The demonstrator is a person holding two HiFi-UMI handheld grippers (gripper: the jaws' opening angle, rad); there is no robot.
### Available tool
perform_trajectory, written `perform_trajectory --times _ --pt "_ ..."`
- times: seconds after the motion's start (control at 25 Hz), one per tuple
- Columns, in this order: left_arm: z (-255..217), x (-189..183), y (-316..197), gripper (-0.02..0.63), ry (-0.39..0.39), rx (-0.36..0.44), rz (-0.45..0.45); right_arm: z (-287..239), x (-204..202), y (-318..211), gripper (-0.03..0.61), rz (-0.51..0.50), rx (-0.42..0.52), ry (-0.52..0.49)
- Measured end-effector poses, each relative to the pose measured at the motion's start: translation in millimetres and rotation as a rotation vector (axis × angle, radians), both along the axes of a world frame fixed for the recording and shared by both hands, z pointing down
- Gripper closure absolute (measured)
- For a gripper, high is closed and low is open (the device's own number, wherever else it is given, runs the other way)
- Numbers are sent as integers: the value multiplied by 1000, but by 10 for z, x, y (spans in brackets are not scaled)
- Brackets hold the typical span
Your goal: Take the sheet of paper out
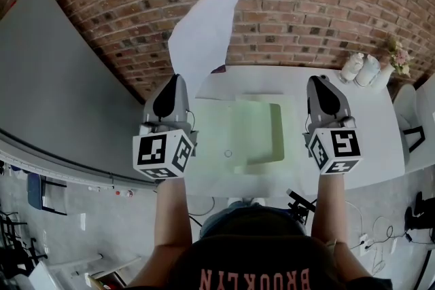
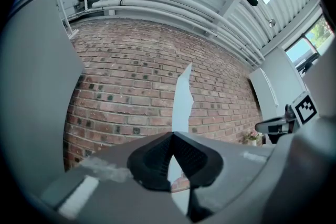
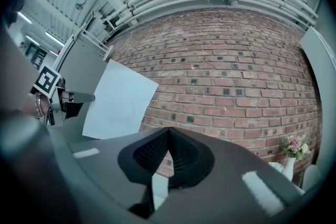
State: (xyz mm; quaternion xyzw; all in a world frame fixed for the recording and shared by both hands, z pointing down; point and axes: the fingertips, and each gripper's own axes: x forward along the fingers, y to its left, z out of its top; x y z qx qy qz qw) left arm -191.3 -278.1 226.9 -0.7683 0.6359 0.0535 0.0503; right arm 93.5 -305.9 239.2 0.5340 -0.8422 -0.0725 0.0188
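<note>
Sheet (image 1: pixel 204 30): out of the folder and up in the air at 12 o'clock from the left gripper, against the brick wall (image 1: pixel 306 3). It stands nearly upright.
Left gripper (image 1: pixel 175 81): jaws pinched tight on the sheet's lower edge.
Right gripper (image 1: pixel 319 81): jaws together with nothing in them, at 3 o'clock of the folder.
Folder (image 1: pixel 262 132): pale green, flat on the white table (image 1: pixel 367 112), between the two grippers.
Risk, slip: the hold is one small pinch at the bottom edge, so a quick swing could pull the sheet free.
Risk, crease: the tall unsupported sheet may flop over and fold, or tear at the pinch.
Count: one sheet, one folder, two grippers, one table, and two white vases (image 1: pixel 360 68) at 1 o'clock of the right gripper.
</note>
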Motion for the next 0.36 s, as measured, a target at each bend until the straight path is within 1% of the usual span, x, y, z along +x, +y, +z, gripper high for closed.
perform_trajectory --times 0.36 --pt "12 -28 -4 614 9 0 -2 -32 -10 12 580 1 10 -5"
